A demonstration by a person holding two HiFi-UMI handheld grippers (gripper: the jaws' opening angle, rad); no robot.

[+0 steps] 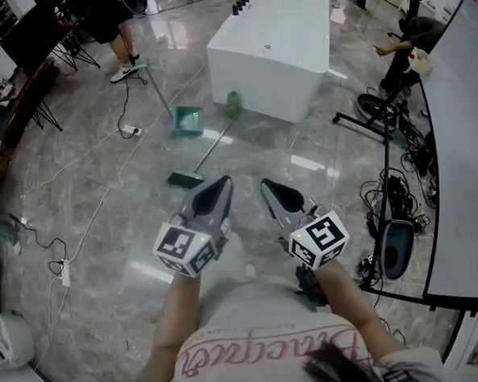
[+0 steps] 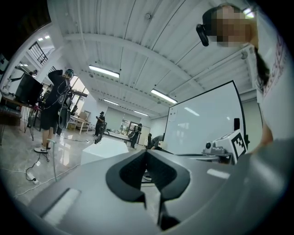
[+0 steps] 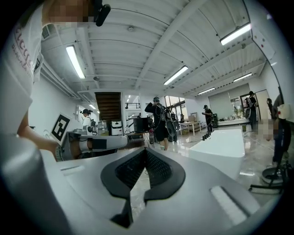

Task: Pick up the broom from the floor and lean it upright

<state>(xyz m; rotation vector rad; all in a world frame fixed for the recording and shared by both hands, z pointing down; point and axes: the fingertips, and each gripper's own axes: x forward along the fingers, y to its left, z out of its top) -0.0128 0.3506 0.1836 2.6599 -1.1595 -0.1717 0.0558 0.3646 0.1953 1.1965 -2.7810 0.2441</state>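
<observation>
The broom was seen as a thin pale handle joined to a small dark green head. It was laid flat on the glossy marble floor, ahead of both grippers and touched by neither. Its long axis was set on a diagonal in the head view. The head was turned toward the person, at the lower left, and the handle was pointed away to the upper right, toward the base of the white block. A green piece was seen at that far end, but whether it belonged to the broom could not be told. A green dustpan was placed just beside the handle.

The left gripper was closed, tips met, with nothing held. The right gripper was likewise closed and empty.
</observation>
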